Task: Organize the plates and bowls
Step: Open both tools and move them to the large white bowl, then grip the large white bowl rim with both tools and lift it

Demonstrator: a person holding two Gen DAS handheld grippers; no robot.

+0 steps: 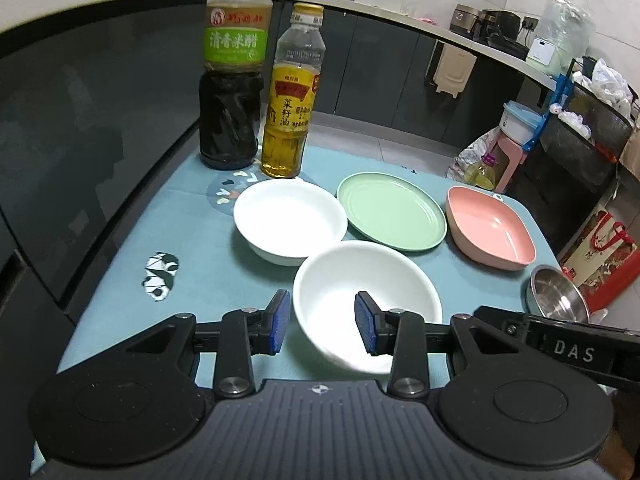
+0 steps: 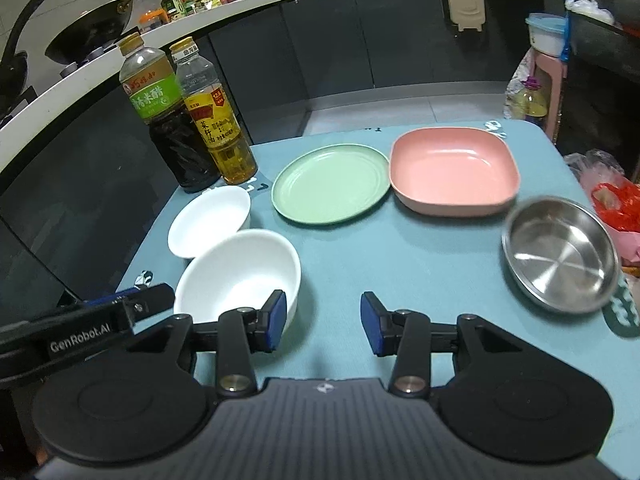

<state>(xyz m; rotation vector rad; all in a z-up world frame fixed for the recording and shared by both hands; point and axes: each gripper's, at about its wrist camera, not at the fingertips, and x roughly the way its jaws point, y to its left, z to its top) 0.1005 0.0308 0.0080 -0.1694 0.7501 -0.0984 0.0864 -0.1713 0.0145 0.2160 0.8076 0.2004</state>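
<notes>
Dishes spread over a teal table mat, both claws hanging above its near edge with their pads apart.

The teal mat [image 2: 352, 264] carries everything: a pink square dish [image 2: 454, 170] at the far right, a green plate [image 2: 331, 183] just beside it to the left, a steel bowl [image 2: 560, 254] nearer on the right, and two white bowls touching at the left, the larger white bowl [image 1: 366, 300] in front of the smaller white bowl [image 1: 290, 220]. The left gripper [image 1: 323, 323] straddles the larger bowl's near left rim, one pad outside and one over the hollow, neither pressing. The right gripper [image 2: 323, 322] frames bare mat, clamping nothing, the larger bowl just beside its left pad. Behind stand a dark vinegar bottle [image 1: 232, 80] and an oil bottle [image 1: 290, 100].
</notes>
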